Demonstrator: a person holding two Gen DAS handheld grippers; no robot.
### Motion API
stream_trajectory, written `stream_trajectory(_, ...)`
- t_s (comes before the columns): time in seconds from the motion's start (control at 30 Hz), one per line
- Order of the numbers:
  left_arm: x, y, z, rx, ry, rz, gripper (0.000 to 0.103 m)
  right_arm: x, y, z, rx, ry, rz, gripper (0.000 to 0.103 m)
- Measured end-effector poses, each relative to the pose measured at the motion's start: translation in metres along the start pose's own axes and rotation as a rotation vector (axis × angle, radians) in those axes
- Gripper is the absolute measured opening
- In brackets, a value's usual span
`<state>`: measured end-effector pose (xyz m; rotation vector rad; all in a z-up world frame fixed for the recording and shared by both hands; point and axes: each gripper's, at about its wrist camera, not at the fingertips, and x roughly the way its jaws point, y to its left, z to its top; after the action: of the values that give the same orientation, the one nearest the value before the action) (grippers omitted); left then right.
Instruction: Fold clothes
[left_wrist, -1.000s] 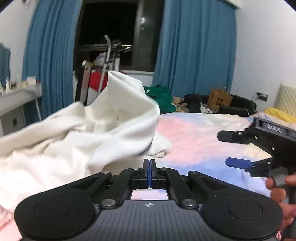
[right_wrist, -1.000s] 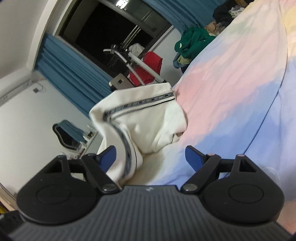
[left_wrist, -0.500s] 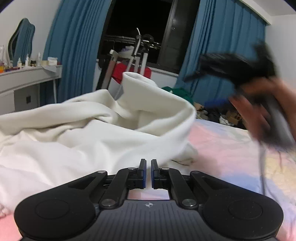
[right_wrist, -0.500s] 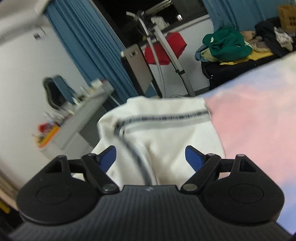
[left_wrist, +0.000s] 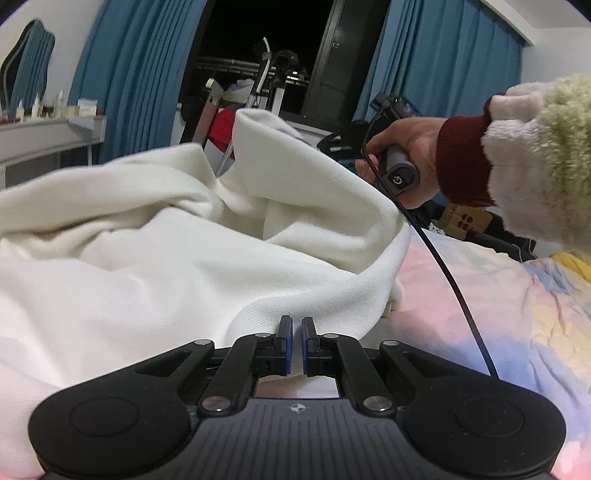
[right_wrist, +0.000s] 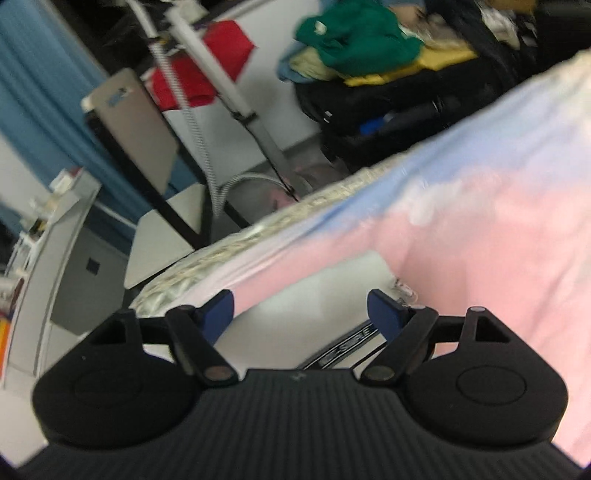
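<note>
The garment (left_wrist: 177, 258) is lying bunched on the bed (left_wrist: 480, 314). The left gripper (left_wrist: 294, 328) is sitting nearly closed, holding nothing; the right gripper (right_wrist: 303, 312) is gaping over a hem. Its trailing cable (left_wrist: 454, 291) risks snagging cloth and dragging the fold askew.

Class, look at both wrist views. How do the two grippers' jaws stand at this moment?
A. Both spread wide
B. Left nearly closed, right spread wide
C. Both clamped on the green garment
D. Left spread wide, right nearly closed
B: the left gripper shows only a thin gap between its blue pads, beside the white garment, while the right gripper has its pads far apart.
</note>
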<state>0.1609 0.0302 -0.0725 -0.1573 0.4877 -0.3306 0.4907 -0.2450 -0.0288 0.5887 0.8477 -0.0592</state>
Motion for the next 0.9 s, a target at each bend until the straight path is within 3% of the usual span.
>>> stream_trajectory(0.07, 0.002, 0.003, -0.001, -0.018, 0.004, -0.004, 0.004, 0.010, -0.003, -0.002, 0.012, 0.025, -0.004, 0.059)
stream_trajectory(0.13, 0.003, 0.006, -0.001, -0.027, 0.004, 0.001, 0.004, 0.012, -0.004, -0.006, 0.015, 0.037, -0.008, 0.011)
stream_trajectory(0.33, -0.001, 0.011, 0.003, -0.040, -0.009, 0.019, 0.004, -0.047, -0.017, -0.020, -0.018, -0.071, 0.027, 0.006)
stream_trajectory(0.57, -0.025, 0.009, 0.009, -0.054, -0.046, 0.022, 0.004, -0.179, -0.082, -0.042, -0.014, -0.225, 0.154, 0.005)
stream_trajectory(0.73, -0.043, -0.006, 0.007, -0.014, -0.056, 0.023, 0.004, -0.260, -0.158, -0.086, 0.015, -0.358, 0.182, 0.005)
stream_trajectory(0.9, -0.056, -0.017, -0.001, 0.045, -0.029, 0.018, 0.004, -0.280, -0.261, -0.142, 0.239, -0.315, 0.157, 0.005)
